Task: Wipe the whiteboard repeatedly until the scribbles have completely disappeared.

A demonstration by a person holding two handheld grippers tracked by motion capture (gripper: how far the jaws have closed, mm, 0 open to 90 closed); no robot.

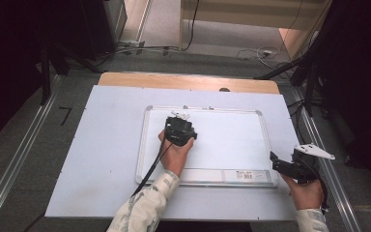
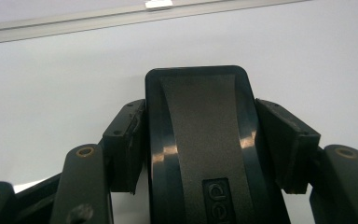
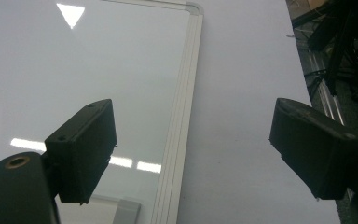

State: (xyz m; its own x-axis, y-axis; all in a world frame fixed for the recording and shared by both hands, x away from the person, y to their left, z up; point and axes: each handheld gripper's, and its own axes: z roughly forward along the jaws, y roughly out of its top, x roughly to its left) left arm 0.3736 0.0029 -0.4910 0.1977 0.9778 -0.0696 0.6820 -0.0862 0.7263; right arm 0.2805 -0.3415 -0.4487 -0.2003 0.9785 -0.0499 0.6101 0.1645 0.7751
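A whiteboard (image 1: 232, 140) lies flat in the middle of the tabletop (image 1: 101, 159), its long tray edge toward the person, so the writing surface is within easy reach for wiping. The left hand-held gripper (image 1: 179, 126) is over the upper left part of the board, its jaws closed tight on a black eraser block (image 2: 200, 140); in the left gripper view the pads press against both sides of the block, which points at the white surface just short of the board's far frame. Held that way, the block's underside can likely rub across the board. The right hand-held gripper (image 1: 282, 166) waits beside the board's near right corner, jaws spread wide with nothing between them, the frame (image 3: 179, 140) running between them in its own view.
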